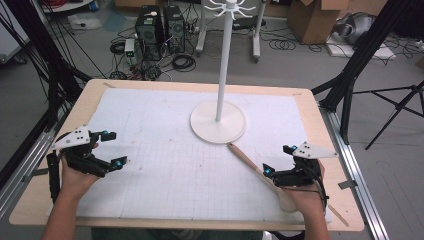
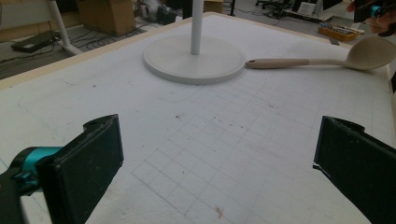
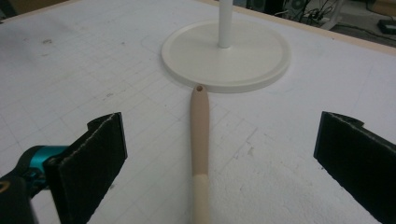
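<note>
A beige spoon lies on the white grid mat, its handle tip touching the round base of a white stand and its bowl under the person's right hand. My right gripper hovers over the spoon's handle, open. In the right gripper view the spoon handle runs between the wide-apart jaws of the right gripper, and neither pad touches it. My left gripper stands open at the mat's left edge with nothing between its fingers. The left gripper view shows the spoon far ahead of the left gripper.
The stand's thin pole rises from the base at the mat's middle back and ends in a ring of hooks. A wooden table rim frames the mat. Black frame legs, cables and computer boxes stand on the floor beyond.
</note>
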{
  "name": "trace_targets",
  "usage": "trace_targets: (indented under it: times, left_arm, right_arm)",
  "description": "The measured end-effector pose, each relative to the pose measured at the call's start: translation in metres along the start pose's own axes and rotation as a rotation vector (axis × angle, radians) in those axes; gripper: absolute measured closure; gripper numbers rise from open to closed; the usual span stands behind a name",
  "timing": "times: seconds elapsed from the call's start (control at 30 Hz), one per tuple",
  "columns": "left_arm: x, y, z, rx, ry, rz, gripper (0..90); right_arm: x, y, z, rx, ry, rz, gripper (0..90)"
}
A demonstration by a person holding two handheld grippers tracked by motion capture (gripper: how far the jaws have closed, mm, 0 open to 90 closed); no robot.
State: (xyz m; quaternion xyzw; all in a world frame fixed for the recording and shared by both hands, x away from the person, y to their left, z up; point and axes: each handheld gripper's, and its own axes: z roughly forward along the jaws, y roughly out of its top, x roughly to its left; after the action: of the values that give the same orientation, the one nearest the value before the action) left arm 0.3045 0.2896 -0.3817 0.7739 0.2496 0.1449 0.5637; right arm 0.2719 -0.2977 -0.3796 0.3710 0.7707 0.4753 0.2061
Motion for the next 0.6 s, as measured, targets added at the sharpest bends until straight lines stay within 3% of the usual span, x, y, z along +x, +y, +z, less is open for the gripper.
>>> trace_targets:
  times: [0.23,0.6]
  left_arm:
    - [-0.0015,-0.0010,0.0039,0.028,-0.003,0.011,1.7]
    - [-0.0032,0.0005,0.0058,0.039,-0.004,0.018,1.7]
  right_arm:
    - [0.0007,0.0050,-0.0101,-0.008,-0.008,0.003,1.3]
    - [0.0031,0.0060,-0.0093,0.011,-0.005,-0.016,1.3]
